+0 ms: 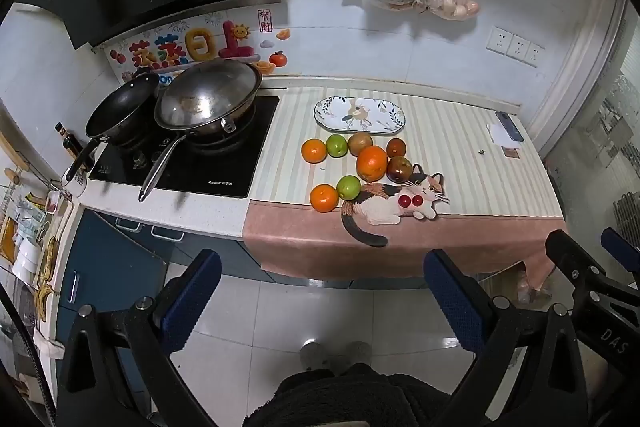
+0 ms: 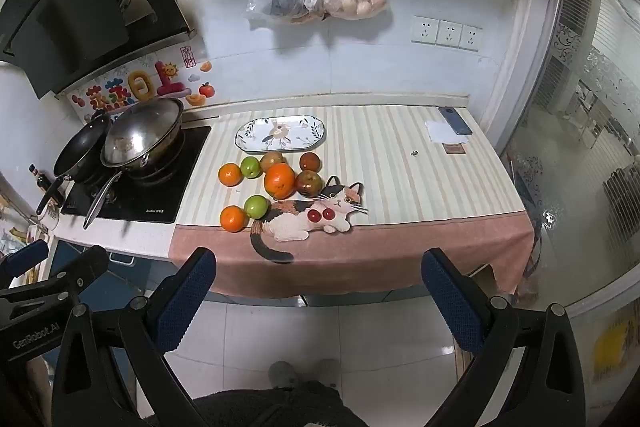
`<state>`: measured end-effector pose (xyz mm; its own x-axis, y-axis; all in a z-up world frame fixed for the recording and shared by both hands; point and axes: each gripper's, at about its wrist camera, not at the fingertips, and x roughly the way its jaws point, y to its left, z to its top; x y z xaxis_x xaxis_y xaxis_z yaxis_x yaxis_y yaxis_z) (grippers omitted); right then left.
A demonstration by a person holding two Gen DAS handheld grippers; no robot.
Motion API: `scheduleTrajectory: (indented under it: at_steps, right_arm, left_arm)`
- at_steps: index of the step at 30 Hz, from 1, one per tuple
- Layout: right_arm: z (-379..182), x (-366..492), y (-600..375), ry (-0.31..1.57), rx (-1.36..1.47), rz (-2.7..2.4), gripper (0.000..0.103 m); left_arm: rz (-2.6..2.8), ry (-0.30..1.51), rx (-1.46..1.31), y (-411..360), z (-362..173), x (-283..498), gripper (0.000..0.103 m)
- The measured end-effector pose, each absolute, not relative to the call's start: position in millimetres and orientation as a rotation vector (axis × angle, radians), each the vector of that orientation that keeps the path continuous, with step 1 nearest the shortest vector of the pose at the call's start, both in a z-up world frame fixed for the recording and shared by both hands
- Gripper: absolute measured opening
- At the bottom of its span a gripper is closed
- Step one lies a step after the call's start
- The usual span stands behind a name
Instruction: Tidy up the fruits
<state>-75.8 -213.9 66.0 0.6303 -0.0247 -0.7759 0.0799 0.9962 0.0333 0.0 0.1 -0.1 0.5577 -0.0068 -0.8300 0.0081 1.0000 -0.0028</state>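
Both grippers hover over the floor in front of the counter, side by side. The left gripper (image 1: pixel 322 291) has its fingers spread wide and holds nothing; the right gripper (image 2: pixel 320 287) likewise. On the striped cloth (image 2: pixel 400 155), the fruits (image 2: pixel 276 183) lie clustered near the counter's front edge, left of centre. An oval plate (image 2: pixel 280 135) sits behind them, toward the back edge.

Left claw (image 1: pixel 322 293) wide open above the floor, eight fruits (image 1: pixel 372 163) clustered mid-tabletop (image 1: pixel 480 187), floral plate (image 1: pixel 359 115) near back edge, two pans (image 1: pixel 208 99) at left end
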Motion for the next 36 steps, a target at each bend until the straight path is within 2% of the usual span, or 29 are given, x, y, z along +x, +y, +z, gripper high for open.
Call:
scheduleTrajectory:
  at_steps: [36]
  right_arm:
    - [70, -77, -215, 0.878, 0.059, -0.068, 0.103]
  left_arm:
    - [-0.014, 0.941, 0.006, -6, 12, -1, 0.103]
